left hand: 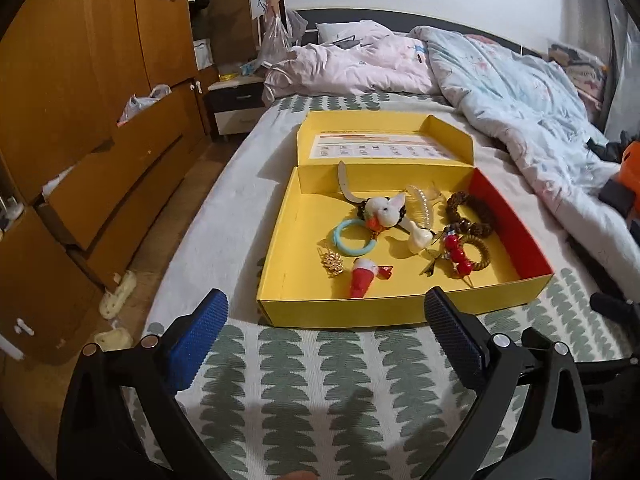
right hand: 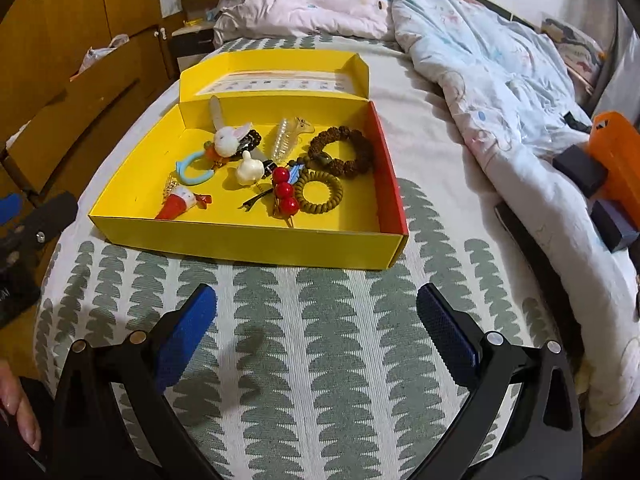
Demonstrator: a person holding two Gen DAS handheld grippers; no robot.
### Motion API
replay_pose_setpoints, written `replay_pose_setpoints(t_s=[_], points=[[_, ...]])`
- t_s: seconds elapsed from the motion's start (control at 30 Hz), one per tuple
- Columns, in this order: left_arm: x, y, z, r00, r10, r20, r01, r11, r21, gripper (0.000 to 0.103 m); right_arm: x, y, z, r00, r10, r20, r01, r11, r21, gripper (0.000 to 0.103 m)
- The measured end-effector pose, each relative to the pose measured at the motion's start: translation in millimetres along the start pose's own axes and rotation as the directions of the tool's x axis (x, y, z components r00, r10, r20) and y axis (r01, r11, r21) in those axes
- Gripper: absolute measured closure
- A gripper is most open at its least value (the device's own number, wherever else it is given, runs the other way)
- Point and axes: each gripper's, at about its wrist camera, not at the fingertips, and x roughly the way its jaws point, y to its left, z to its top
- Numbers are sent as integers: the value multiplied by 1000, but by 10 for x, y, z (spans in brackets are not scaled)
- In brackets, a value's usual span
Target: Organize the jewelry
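left fingers [left hand: 326, 312] spread wide, empty, above the patterned sheet [left hand: 320, 380] on the bed. right fingers [right hand: 316, 308] likewise spread, holding nothing. just ahead, an open yellow box [right hand: 248, 242] resting on the bed, with jewelry inside: brown bead bracelet [right hand: 342, 150], red berry pin [right hand: 285, 191], blue ring [left hand: 354, 238], rabbit charm [left hand: 386, 210]. crumpled quilt [left hand: 520, 92] beyond.

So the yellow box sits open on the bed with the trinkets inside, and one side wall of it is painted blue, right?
Nearly. The yellow box does sit open on the bed with the trinkets inside, but its one odd side wall is red, not blue. The right wrist view shows it plainly along the box's right edge. The only blue there is on the fingers of the tool.
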Motion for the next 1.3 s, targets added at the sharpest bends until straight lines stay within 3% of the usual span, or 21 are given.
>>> replay_pose_setpoints(t_s=[0.23, 1.3], points=[[28, -67, -19, 998, 58, 28, -59, 998, 30, 6, 135, -30, 54, 1000, -17, 3, 17, 1000, -8, 3], [31, -70, 46, 995, 83, 53, -84, 996, 5, 6, 361, -118, 136, 1000, 12, -4, -11, 1000, 9, 3]])
